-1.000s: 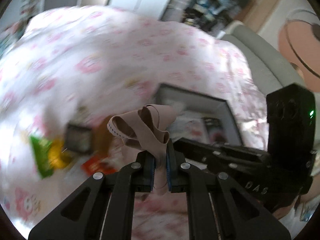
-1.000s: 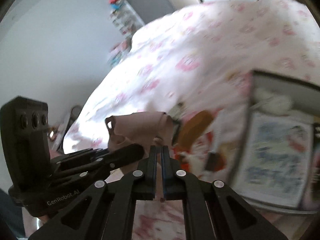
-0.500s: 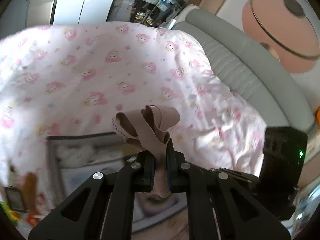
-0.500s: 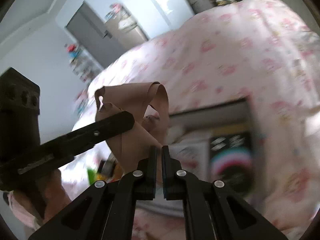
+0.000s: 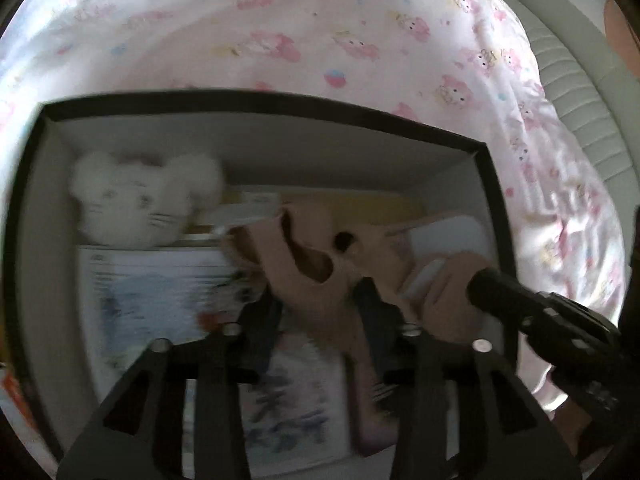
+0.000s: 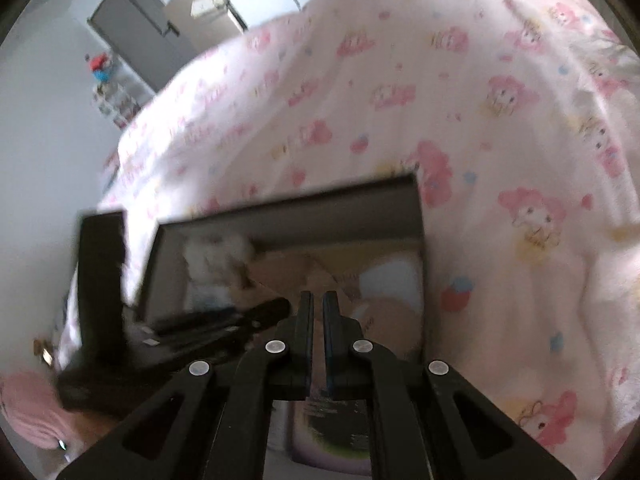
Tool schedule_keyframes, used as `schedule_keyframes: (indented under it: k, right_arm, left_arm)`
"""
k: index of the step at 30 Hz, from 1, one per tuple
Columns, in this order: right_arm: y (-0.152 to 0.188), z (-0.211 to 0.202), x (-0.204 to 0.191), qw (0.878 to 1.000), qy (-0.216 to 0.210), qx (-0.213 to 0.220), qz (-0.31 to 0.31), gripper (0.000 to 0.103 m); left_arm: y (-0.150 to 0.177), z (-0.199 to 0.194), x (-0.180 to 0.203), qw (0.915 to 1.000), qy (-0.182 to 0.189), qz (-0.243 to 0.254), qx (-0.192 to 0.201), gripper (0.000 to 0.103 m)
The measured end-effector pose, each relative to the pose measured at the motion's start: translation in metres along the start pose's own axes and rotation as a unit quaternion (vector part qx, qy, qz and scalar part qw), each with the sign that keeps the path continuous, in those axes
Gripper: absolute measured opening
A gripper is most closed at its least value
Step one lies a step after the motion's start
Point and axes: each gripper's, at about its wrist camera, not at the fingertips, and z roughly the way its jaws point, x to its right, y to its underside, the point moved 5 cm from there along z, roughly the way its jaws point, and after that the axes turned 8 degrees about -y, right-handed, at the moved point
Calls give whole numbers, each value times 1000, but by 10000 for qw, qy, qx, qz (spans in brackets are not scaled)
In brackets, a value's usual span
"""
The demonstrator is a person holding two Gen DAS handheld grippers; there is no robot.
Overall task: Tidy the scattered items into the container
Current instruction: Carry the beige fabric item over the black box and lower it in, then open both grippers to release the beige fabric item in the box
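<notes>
The beige strap (image 5: 320, 276) is hanging over the open container (image 5: 280, 100), between the fingers of the left hand-held gripper (image 5: 320, 320); a second ago that hand-held gripper was pinching the strap tight above the bed, with the scattered items off to its side, and now it is looking almost straight down into the container; its jaws have just been opening, and the strap is sitting loose between them, the pads no longer pressing on it; I am judging this to be the release, so the strap is about to drop in beside the white plush cat (image 5: 140, 200) and the printed books (image 5: 160, 300) lying inside; the right hand-held gripper (image 6: 314, 344) is staying closed with nothing between its fingers, hovering over the near right corner of the container, its tip reaching in just beside the strap; the strap itself is blurred, so whether its lower end is already touching the contents I cannot tell.
</notes>
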Motion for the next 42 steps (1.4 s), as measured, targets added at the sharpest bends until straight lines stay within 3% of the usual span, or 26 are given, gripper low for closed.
schedule_keyframes:
  k: [4,6,8,10,13,16,19,25,28,32,35,36,40,42]
  right_arm:
    - [13,11,1,9987,-223,-381,-246,3]
    - [21,7,-4,9970,-198,-455,-592,3]
    - [30,9,-7,9951,-233,-603,-752,3]
    - [38,19,-9,9920,-265,-907,-832,3]
    - [48,38,-12,9864,-41,-1255,-1064,3]
    - [51,55,-5,9817,486,-1501,-1068,3]
    - [44,65,-6,9814,611,-1487,-1048,3]
    - [-1,70,7,9918,707,-880,-593,3]
    - [-11,64,3,9940,707,-488,-682,3]
    - [-10,47,-15,9963,51,-293,-801,4]
    - [-18,42,-17,9961,113,-69,-871,4]
    - [-18,50,-13,9961,247,-137,-840,4]
    - [-15,79,12,9944,645,-631,-544,4]
    - [-11,80,6,9926,728,-678,-695,4]
  left_arm:
    - [7,-15,-22,9980,-477,0,405,40]
    - [11,-13,-20,9991,-318,145,257,38]
    - [15,-5,-11,9988,67,458,-159,38]
    - [22,3,2,9955,172,787,-502,37]
    - [26,19,17,9904,-13,1167,-741,34]
    - [16,22,23,9901,-115,1272,-576,27]
    - [4,20,21,9924,-217,1160,-352,25]
    - [-11,14,-1,9975,-241,668,22,25]
    - [-17,6,-13,9988,121,442,142,25]
    - [-28,-12,-10,9963,739,237,382,25]
    - [-39,-8,-12,9906,1343,-209,178,25]
    - [-41,-3,-10,9915,1283,-199,118,25]
    - [-37,25,-10,9988,389,-47,-279,25]
    - [-31,32,-11,9979,494,-174,-377,25]
